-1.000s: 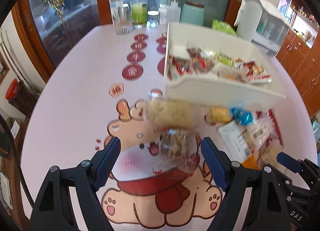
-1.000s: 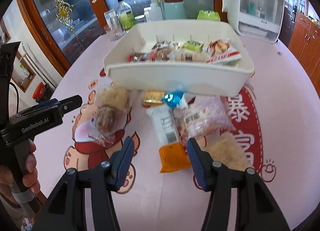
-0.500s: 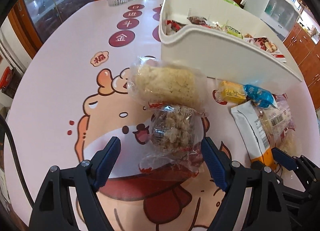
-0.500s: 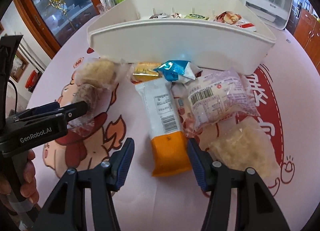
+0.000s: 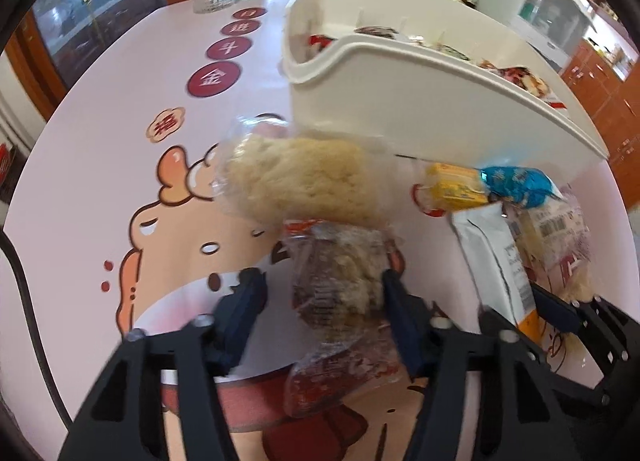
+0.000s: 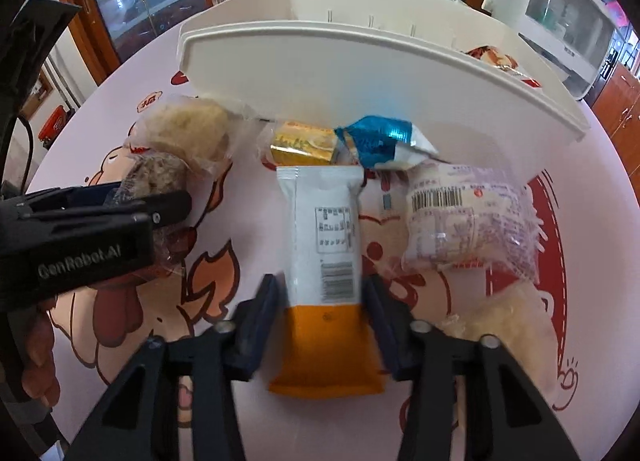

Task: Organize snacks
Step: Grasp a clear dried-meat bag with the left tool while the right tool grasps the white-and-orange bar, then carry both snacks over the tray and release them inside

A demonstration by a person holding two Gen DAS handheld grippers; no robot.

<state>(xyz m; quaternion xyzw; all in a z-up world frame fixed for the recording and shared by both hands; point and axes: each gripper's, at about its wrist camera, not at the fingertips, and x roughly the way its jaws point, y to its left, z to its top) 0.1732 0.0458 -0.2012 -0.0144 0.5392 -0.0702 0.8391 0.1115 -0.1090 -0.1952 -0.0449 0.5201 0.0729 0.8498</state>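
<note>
Both claws are closing at once on separate packets that lie on the pink cartoon-printed surface (image 5: 100, 149) in front of the long white plastic bin (image 6: 360, 73), which already holds several wrapped snacks.

The left claw (image 5: 320, 301) straddles a clear-wrapped brown-and-beige puffed snack cake (image 5: 340, 281) lying just in front of the bin's left end, below a paler clear-bagged rice cake (image 5: 296, 181). Its right finger is against the wrapper; the left finger still stands off, so the squeeze is not complete. Best to close on the firm cake rather than the loose film, which would probably slip.

The right claw (image 6: 320, 313) is narrowing around a flat white sachet with an orange end (image 6: 324, 281) that points lengthwise away from the bin's front wall. The blue pads sit at or just off its edges; whether they press yet I cannot tell. Grip gently across the width, since a thin pouch may buckle.

Lift each straight up before carrying it over the bin wall, keeping clear of the yellow bar (image 6: 304, 145), the blue-foil packet (image 6: 380, 137) and the barcode-labelled clear bag (image 6: 464, 217) nearby
</note>
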